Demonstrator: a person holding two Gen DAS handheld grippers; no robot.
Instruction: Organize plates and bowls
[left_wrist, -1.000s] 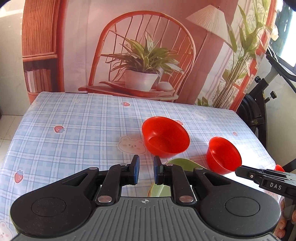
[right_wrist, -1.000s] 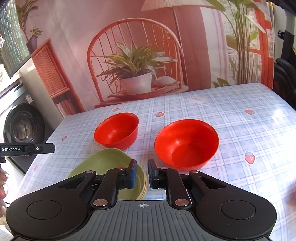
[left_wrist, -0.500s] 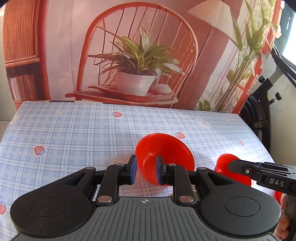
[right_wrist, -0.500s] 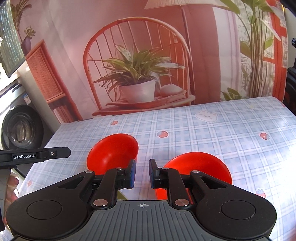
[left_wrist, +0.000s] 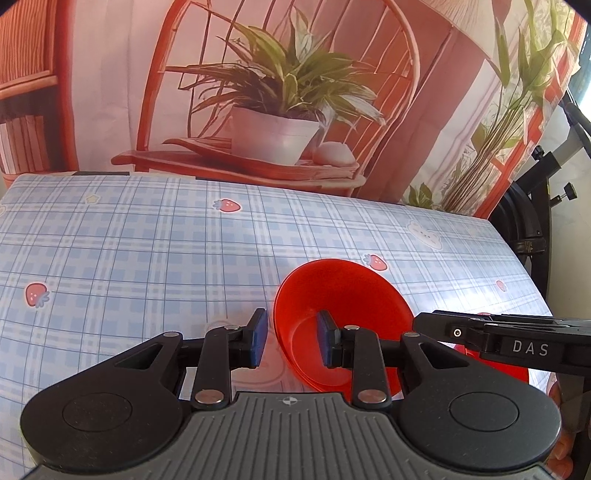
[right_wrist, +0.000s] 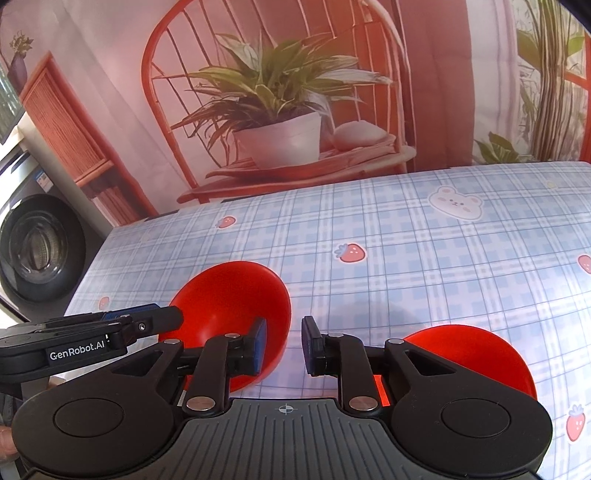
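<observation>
Blue-checked tablecloth (left_wrist: 147, 258), printed with strawberries and bears, covered the table; behind it hung a printed backdrop (left_wrist: 110, 92) showing a red chair and a potted plant. A washing machine (right_wrist: 33, 254) stood at nine o'clock in the right wrist view, off the table's edge.

Left gripper (left_wrist: 291, 343): jaws opening, a narrow gap between the blue pads. The left rim of the nearer red bowl (left_wrist: 343, 317) stood in that gap, the right pad inside the bowl and the left pad outside it. The left pad stood clear of the wall; contact at the right pad could not be judged. This bowl rested on the cloth at about five o'clock from the table's centre in the left wrist view.

Right gripper (right_wrist: 282, 347): jaws opening, likewise narrow, with bare cloth between the pads. It hung between the two bowls. The same red bowl lay at its ten o'clock, its right rim just beside the left pad. A second red bowl (right_wrist: 476, 358) lay at four o'clock, partly hidden by the right finger. The two bowls stood apart, not stacked.

Each gripper showed in the other's view as a dark bar: the right one at three o'clock in the left wrist view, the left one at nine o'clock in the right wrist view.
</observation>
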